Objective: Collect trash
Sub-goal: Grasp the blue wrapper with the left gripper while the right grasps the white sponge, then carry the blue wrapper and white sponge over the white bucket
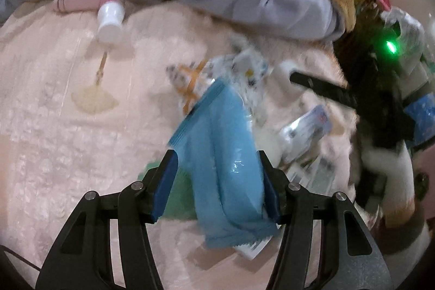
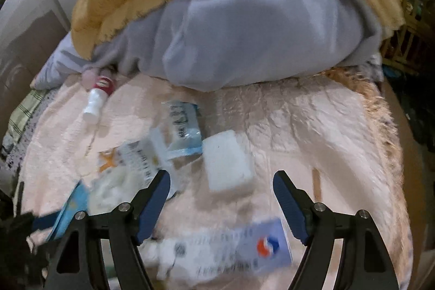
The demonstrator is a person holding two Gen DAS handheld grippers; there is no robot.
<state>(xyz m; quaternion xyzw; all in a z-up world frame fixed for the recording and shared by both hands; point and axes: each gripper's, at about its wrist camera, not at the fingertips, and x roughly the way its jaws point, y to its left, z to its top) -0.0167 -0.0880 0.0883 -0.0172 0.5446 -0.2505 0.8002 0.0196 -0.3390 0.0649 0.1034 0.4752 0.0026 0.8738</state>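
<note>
Left gripper (image 1: 217, 181) pinches a blue wrapper (image 1: 217, 154) between its fingers, held over the pink bed cover (image 1: 54, 127); I read this piece as collected and still to be binned. Right gripper (image 2: 221, 197) hangs over the bed with fingers spread and nothing between them. Below and just ahead of it lies a white pad (image 2: 227, 162); nearer the camera, a white-and-blue packet with a red logo (image 2: 244, 246). For the next pick I would take the pad: lower straight down, straddle it by its short sides, and close gently so the soft cover is not pinched with it. To its left sits a loose pile of wrappers (image 2: 152, 154), overlapping, so single pieces will be hard to separate. A white bottle (image 2: 96, 99) lies by the grey blanket (image 2: 258, 31), well apart from the pile. Both views are blurred; the small print is unreadable.
</note>
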